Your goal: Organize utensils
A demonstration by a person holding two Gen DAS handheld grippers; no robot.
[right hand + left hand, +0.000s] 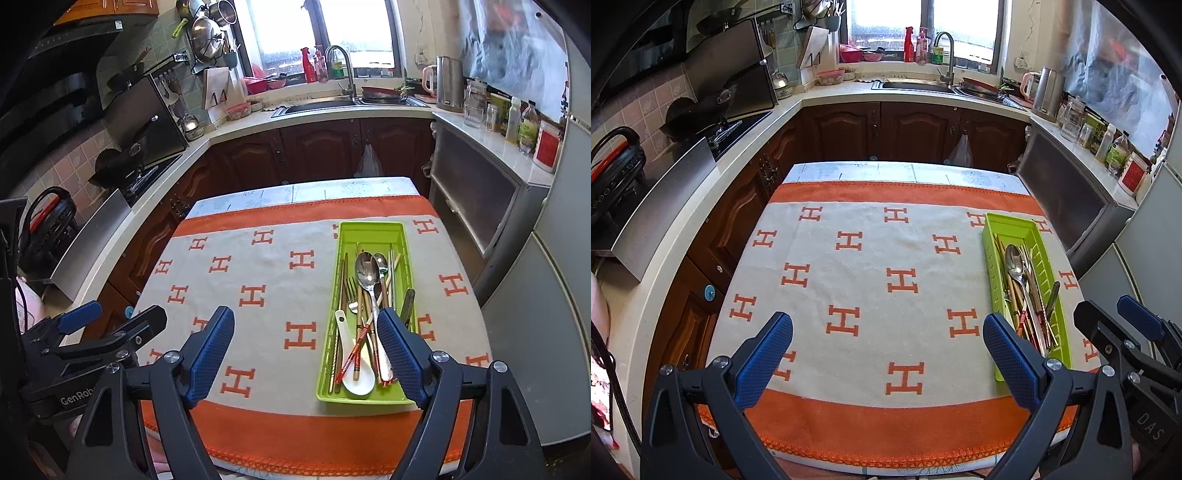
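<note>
Left claw [886,343] gapes wide and empty above the desk [849,258]; right claw [306,350] likewise. At three o'clock, the green tray [369,230] holds spoons [366,273], chopsticks [356,354], a fork [352,291]; its near corner hides behind a pad.

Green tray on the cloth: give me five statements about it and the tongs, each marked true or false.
1. The green tray holds a white ceramic spoon. True.
2. The tray is empty. False: spoons, forks and chopsticks lie in it.
3. The right tongs are open and hold nothing. True.
4. The left tongs grip a fork. False: open, nothing between them.
5. Loose utensils lie on the cloth. False: all are in the tray.
</note>
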